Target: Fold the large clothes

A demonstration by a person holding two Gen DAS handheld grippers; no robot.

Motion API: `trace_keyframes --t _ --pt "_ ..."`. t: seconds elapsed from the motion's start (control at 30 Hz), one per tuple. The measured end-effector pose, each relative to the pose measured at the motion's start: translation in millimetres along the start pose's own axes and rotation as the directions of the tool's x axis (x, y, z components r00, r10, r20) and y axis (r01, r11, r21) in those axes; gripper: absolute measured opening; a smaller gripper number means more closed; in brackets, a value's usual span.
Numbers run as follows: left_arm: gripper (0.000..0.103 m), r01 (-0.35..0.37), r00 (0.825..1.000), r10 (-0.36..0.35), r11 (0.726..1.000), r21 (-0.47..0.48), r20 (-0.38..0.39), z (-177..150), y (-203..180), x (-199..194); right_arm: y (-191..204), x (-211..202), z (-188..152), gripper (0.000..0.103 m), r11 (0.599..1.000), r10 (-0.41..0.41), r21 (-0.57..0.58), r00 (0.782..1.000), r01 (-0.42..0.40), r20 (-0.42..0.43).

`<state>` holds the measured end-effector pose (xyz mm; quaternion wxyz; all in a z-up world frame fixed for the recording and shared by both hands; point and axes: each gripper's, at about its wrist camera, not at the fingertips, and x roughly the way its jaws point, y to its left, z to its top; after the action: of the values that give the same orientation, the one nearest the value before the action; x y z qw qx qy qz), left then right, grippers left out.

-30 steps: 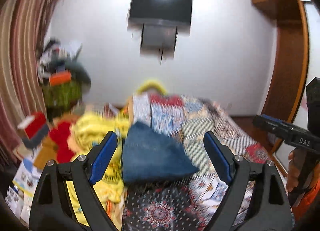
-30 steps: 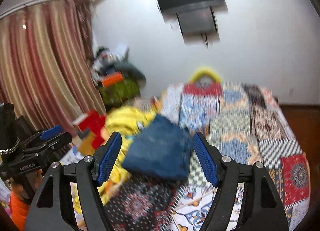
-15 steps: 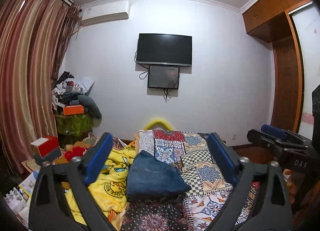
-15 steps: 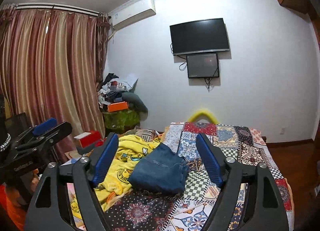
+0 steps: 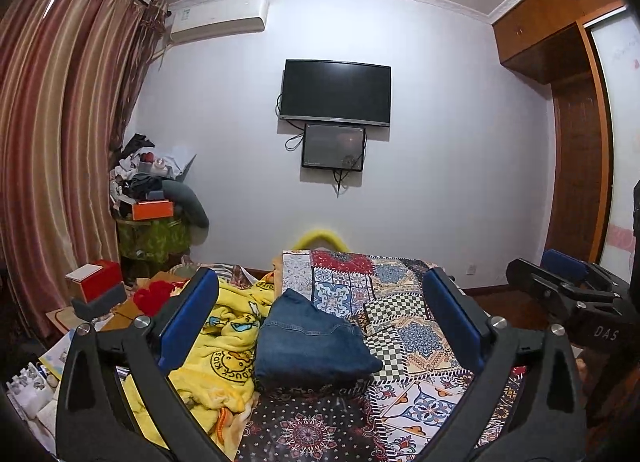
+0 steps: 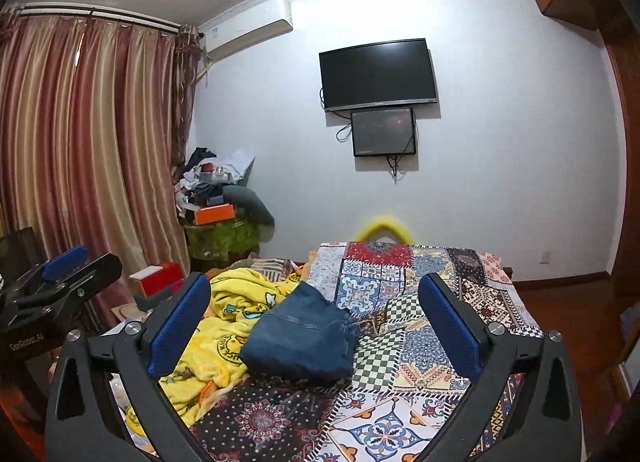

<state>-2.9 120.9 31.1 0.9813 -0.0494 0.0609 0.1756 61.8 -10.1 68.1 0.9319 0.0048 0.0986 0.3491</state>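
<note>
White wall (image 5: 440, 142) at centre carries 2 dark screens (image 5: 335, 91); striped curtains (image 5: 52, 142) hang at left, a wooden wardrobe (image 5: 576, 134) stands at right.

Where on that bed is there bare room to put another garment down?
The patchwork bedspread lies bare right of the folded jeans and behind them toward the wall. The left side is crowded: a rumpled yellow blanket covers it, touching the jeans.
</note>
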Motion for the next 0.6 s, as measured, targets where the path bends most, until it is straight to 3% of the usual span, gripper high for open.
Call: trace_keyframes --t 0.6 --pt "0.103 0.0 1.0 0.0 1.0 -0.003 -0.017 -3.5 4.8 4.8 7.1 -3.2 -2.8 0.103 1.0 -0.006 -0.025 1.0 0.005 -0.014"
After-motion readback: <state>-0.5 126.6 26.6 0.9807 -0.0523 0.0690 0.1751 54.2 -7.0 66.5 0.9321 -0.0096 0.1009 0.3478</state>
